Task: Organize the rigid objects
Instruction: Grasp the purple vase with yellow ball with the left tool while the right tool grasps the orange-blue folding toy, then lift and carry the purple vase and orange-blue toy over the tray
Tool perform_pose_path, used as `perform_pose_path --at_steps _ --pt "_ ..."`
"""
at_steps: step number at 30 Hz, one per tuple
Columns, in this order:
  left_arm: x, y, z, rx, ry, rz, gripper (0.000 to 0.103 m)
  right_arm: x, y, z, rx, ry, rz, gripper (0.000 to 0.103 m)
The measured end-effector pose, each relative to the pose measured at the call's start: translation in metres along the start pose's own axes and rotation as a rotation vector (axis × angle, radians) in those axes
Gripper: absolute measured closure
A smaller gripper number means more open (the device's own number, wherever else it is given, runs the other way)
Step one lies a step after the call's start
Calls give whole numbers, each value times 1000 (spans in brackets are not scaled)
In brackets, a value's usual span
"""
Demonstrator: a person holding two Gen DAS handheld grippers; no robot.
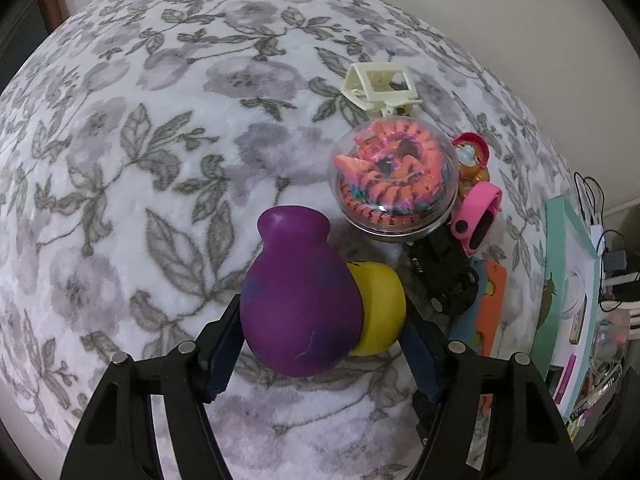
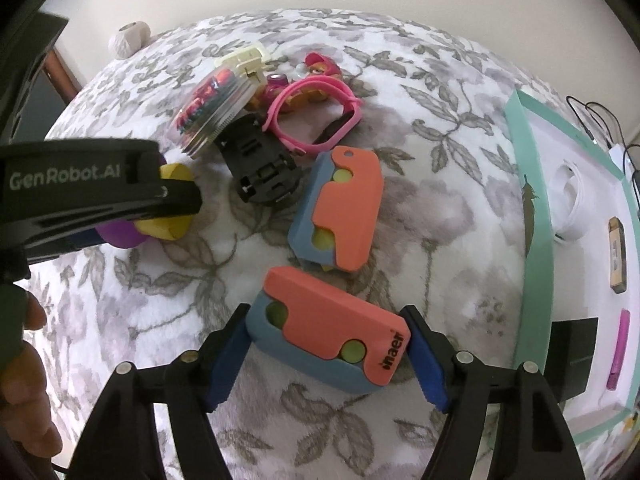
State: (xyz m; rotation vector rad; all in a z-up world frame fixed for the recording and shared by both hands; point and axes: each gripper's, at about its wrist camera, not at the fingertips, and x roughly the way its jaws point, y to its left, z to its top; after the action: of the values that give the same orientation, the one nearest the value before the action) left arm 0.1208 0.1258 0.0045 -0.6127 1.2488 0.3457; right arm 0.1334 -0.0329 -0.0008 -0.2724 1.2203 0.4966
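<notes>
Between left gripper [image 1: 320,344] pads, purple-yellow toy [image 1: 300,300], floral blanket [image 1: 140,160]

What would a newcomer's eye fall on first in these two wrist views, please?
Probably the purple vase, lying on the floral blanket between the left gripper pads beside a yellow piece. Behind it sits a clear dome holding an orange dragon. In the right view, the right gripper brackets an orange-and-blue case.
</notes>
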Motion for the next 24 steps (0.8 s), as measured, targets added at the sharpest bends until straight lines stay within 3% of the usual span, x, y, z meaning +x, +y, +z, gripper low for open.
perform_pose_path --at_steps 12,18,24 --pt "-60 7 2 -26 -128 -22 30 -45 -23 5 44 -95 44 27" --pt "-100 -5 0 -24 -229 -63 30 -75 -46 9 89 -188 20 27" --pt "-115 -25 -4 -1 -280 -84 30 -90 -86 5 173 -237 -42 27"
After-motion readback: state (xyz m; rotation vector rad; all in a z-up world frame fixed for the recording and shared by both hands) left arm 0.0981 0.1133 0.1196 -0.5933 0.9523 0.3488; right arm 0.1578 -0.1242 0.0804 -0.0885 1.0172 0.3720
